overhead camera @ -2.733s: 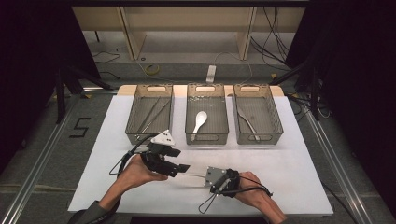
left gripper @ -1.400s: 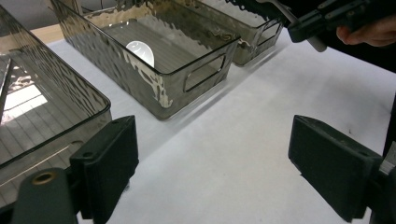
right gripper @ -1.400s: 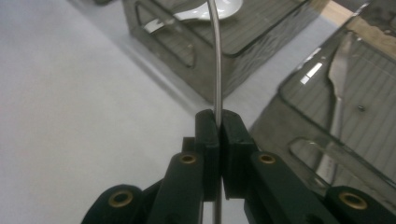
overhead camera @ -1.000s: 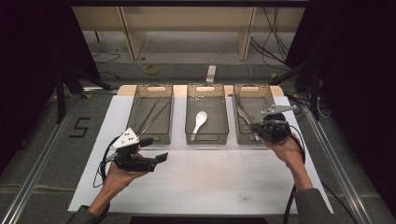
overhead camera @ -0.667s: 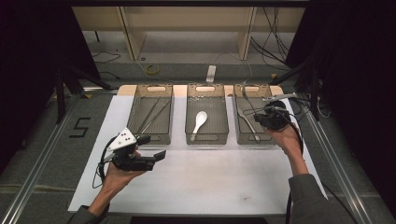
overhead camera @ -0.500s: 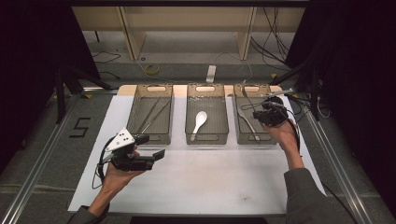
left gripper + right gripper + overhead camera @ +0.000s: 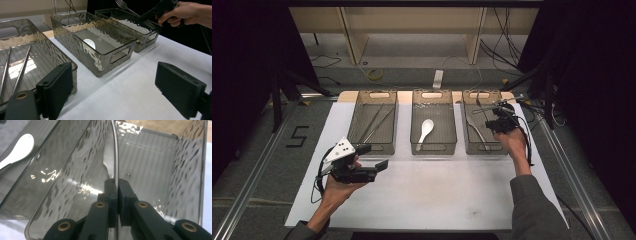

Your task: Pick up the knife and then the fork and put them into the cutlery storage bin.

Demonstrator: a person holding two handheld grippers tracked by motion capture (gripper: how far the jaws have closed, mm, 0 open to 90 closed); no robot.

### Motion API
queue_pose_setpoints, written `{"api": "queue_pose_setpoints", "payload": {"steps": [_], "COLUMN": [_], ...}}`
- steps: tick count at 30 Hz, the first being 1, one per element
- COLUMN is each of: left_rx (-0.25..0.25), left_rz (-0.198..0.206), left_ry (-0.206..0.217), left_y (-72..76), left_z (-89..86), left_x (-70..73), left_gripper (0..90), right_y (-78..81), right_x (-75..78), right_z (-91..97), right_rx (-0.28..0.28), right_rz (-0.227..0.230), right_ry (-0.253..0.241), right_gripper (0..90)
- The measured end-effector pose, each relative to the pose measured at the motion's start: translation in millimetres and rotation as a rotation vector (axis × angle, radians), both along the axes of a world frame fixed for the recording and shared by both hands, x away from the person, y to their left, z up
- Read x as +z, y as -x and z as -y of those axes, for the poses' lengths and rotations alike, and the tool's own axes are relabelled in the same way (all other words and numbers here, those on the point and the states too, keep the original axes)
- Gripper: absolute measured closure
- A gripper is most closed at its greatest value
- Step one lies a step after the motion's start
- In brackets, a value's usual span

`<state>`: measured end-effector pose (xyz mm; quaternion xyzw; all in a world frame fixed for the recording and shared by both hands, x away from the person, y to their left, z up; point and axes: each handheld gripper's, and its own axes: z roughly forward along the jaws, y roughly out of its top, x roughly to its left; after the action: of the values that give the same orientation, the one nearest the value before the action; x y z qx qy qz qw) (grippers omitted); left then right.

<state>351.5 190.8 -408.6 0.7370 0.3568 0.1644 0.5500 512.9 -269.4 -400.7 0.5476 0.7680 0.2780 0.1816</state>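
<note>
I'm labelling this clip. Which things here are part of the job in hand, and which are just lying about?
In the job:
- right gripper, shut on the fork
- right bin, beneath it

Lying about:
- white spoon in the middle bin
- metal tongs in the left bin
- left gripper, open, holding nothing

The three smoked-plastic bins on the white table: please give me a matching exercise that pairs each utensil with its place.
Things:
1. white ceramic spoon
2. pair of long metal chopsticks
3. silver metal fork

Places:
A. lying in the left bin
B. clamped in the right hand-held gripper over the right bin
C. lying in the middle bin

Pairs: 1-C, 2-A, 3-B.
</note>
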Motion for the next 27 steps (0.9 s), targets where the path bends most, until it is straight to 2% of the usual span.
{"api": "queue_pose_setpoints", "payload": {"steps": [7,9,15,17,23,27], "left_rx": [0.004,0.005,0.009,0.010,0.006,0.007], "left_rz": [-0.001,-0.001,-0.001,-0.005,-0.009,-0.013], "left_ry": [-0.003,-0.007,-0.004,0.003,0.006,0.007], "left_y": [-0.7,-1.4,-1.0,-0.9,-1.5,-1.7], "left_z": [-0.1,-0.5,-0.4,-0.5,-1.1,-1.1], "left_x": [-0.4,-0.5,-0.4,-0.2,-0.4,-0.5], "left_gripper": [14.0,14.1,13.9,13.9,13.8,13.8], "right_y": [-3.2,-4.3,-0.8,2.7,20.9,36.4], "right_x": [-6.7,-7.7,-2.4,0.5,14.4,21.4], "right_z": [-2.4,-3.0,-10.0,-12.0,-17.6,-23.2], "right_rx": [-0.007,-0.009,0.028,0.040,0.108,0.151], "right_rz": [-0.042,-0.043,-0.005,0.010,0.090,0.134], "right_ry": [-0.004,-0.011,0.001,-0.020,-0.118,-0.155], "right_gripper": [86.5,81.0,71.2,65.2,58.3,52.7]}}
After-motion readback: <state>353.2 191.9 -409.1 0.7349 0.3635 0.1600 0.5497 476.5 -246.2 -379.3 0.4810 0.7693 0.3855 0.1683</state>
